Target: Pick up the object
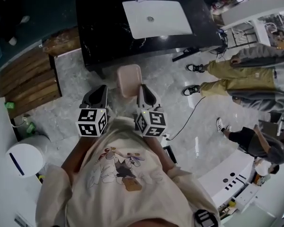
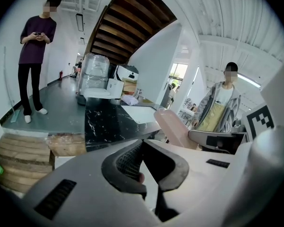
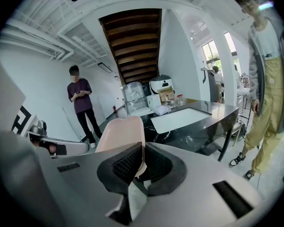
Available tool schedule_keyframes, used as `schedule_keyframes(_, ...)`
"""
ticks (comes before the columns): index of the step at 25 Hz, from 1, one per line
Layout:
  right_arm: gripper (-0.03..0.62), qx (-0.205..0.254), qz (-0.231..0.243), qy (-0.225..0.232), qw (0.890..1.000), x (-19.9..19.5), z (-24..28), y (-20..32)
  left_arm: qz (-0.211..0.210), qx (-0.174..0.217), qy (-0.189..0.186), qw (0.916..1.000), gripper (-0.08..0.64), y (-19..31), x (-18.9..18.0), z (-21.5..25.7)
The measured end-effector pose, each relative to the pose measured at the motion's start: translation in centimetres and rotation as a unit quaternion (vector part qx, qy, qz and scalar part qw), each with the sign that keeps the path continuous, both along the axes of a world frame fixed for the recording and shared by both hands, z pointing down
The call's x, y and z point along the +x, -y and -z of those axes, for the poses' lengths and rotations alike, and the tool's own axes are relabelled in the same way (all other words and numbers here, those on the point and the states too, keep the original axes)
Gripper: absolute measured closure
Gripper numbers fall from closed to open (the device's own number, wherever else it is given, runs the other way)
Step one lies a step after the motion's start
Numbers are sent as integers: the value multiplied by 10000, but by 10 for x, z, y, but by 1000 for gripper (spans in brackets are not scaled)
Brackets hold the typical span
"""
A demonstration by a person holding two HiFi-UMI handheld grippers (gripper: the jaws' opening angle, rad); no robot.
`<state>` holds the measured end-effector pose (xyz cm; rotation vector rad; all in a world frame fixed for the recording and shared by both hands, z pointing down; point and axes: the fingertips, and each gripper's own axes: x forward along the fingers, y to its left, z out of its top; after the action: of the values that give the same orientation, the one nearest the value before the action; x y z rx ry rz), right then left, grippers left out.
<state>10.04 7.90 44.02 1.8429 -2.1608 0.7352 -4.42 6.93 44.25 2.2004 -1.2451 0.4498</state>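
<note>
Mostly hard smooth surfaces: plastic, polished stone, slatted wood, one cloth item.
Pale pink flat rounded-corner object (image 1: 129, 79), smooth, matt, plastic-looking; left gripper (image 2: 143, 162) and right gripper (image 3: 142, 167) have light grey matt plastic shells and black ribbed rubbery pads (image 3: 125, 167); black rectangular counter (image 1: 109, 32), glossy, white-veined stone look; white rectangular inset basin (image 1: 156, 18), smooth, satin sheen; brown slatted platform (image 1: 26, 82), wood, visible grain, dull; grey marble-pattern floor (image 1: 80, 84), polished, slightly reflective; cream printed T-shirt (image 1: 128, 183), soft matt cloth; white round bin (image 1: 26, 157), smooth plastic look.
</note>
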Motion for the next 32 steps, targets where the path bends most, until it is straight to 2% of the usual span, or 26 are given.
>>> schedule_keyframes(4, 558, -101, 17, 50, 9999, 22, 0, -12, -67, -4, 17, 10000, 546, -11, 32, 4)
schedule_keyframes(8, 560, -97, 76, 78, 9999, 37, -3, -18, -34, 11, 53, 10000, 546, -17, 49, 0)
schedule_keyframes(26, 559, -218, 429, 92, 9988, 78, -7, -55, 385, -104, 185, 9990, 546, -65, 86, -9)
schedule_keyframes(32, 558, -151, 425, 106, 9989, 88, -2, -61, 360, -40, 189, 9992, 546, -70, 96, -4)
